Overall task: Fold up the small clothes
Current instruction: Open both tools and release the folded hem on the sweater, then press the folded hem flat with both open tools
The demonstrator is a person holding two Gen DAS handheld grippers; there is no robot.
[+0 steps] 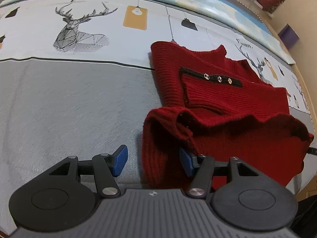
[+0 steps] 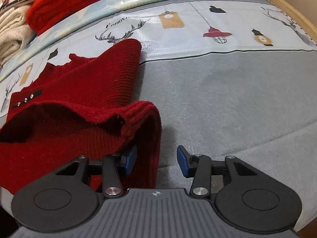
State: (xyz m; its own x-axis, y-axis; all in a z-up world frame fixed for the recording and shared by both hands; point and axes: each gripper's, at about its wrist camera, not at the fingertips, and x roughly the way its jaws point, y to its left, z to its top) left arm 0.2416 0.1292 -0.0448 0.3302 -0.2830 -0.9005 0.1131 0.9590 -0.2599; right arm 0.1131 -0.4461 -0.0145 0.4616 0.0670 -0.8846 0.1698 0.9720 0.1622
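On the grey sheet (image 1: 69, 103) of a bed lies a red knit sweater (image 1: 227, 103), and everything else sits around it. Its far part lies flat across the printed band of the sheet, where deer heads and lamps are drawn. A black strip (image 1: 214, 77) with three small shiny studs crosses the flat part. The near hem is lifted and bunched into a ruffled, hollow fold just above both grippers.

At the sweater's near left corner, the left gripper (image 1: 153, 161) has its jaws standing apart, with the hanging edge of knit between the blue pads (image 1: 120, 160). The inner pad is tucked under the cloth; the outer one is clear of it, over bare sheet. The pads do not press on the knit.

At the sweater's near right corner, the right gripper (image 2: 156, 159) also has its jaws parted at a middling width. A drooping flap of the hem hangs between the pads (image 2: 183, 160); the inner pad lies against or under the fold, the outer one stands apart from it.

Beyond the sweater, at the far edge of the bed, a bright red knit (image 2: 67, 2) rests beside a cream pile (image 2: 11, 31) of folded cloth. Beyond the bed's far corner sits a purple box (image 1: 288, 34).
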